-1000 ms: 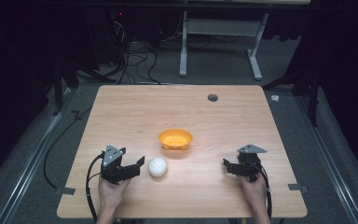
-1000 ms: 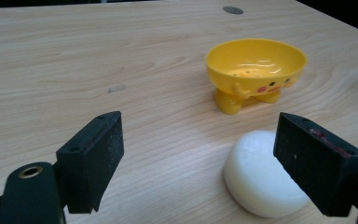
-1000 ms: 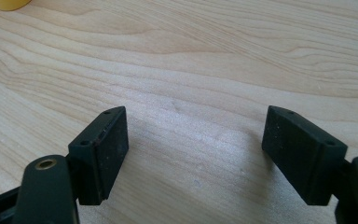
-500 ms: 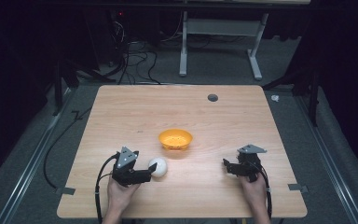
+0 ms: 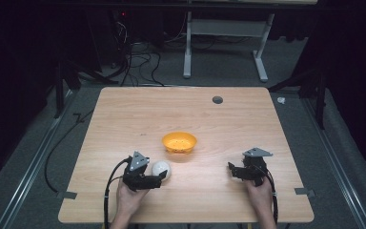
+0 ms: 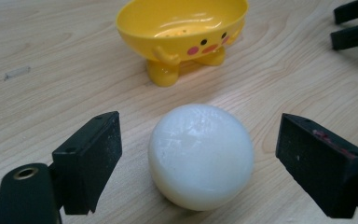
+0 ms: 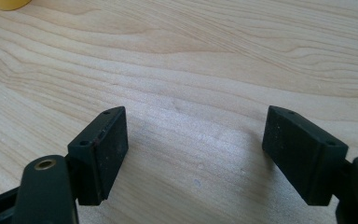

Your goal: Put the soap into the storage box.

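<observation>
A white ball [image 5: 161, 169] [image 6: 200, 156] rests on the wooden table [image 5: 124, 114], just in front of a yellow duck-faced bowl [image 5: 179, 142] [image 6: 184, 32]. My left gripper [image 5: 158, 175] [image 6: 200, 163] is open, its jaws on either side of the ball with a gap on both sides. My right gripper [image 5: 232, 171] [image 7: 196, 154] is open near the table's front right, low over bare wood with nothing between its jaws. The bowl looks empty.
A round cable hole [image 5: 217, 100] sits near the table's far edge. A desk frame [image 5: 224, 43] and cables [image 5: 133, 62] lie on the floor beyond. The right gripper's jaw tips [image 6: 352, 25] appear at the top right of the left gripper view.
My left gripper has moved right and forward until its open jaws straddle the white ball. The right gripper has stayed still.
</observation>
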`<state>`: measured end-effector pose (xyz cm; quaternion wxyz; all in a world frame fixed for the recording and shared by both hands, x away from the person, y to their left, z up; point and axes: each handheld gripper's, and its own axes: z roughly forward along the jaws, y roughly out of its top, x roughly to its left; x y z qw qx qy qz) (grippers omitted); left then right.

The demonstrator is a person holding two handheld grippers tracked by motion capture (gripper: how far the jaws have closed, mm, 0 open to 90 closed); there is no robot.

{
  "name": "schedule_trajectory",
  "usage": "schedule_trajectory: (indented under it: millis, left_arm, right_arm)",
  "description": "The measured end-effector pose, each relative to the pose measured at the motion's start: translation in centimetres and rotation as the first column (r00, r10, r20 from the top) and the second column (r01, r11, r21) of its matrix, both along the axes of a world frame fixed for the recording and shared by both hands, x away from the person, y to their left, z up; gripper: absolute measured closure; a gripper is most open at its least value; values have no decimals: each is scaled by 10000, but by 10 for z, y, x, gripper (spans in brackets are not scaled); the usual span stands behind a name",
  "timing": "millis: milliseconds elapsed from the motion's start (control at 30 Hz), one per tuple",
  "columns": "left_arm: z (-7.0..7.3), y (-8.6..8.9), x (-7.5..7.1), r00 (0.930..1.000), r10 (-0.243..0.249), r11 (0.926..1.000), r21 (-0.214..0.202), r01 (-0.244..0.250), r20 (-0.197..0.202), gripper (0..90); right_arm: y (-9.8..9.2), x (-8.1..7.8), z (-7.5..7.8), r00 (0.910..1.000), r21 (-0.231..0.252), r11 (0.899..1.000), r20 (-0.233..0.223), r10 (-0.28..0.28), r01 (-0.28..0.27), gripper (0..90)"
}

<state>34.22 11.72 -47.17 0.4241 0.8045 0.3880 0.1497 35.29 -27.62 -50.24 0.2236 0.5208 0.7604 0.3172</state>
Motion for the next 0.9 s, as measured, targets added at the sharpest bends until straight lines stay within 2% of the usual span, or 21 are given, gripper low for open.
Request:
schedule_trajectory:
  millis: [67,233,400,667,800,900]
  left_arm:
    - [-3,-3,1,9999,-70,10000,35,70,-138,148]
    - [-9,-11,2,9999,-61,9986,526,65,-80,147]
    - [-15,-17,4,9994,-86,9964,839,114,-335,155]
    - [-22,-25,5,9994,16,9890,1482,33,-334,204]
    - [-25,-27,6,9998,36,9830,1834,4,-211,236]
    - [-25,-27,6,9998,-9,9827,1850,47,-211,237]
  right_arm:
    - [0,0,0,10000,5,10000,1,3,-3,231]
    - [0,0,0,10000,14,10000,-4,-6,6,230]
    - [0,0,0,10000,37,10000,-12,-7,7,230]
    - [0,0,0,10000,30,10000,-7,-4,4,230]
    - [0,0,0,10000,18,10000,-5,-8,8,230]
    - [0,0,0,10000,17,10000,-4,-14,14,229]
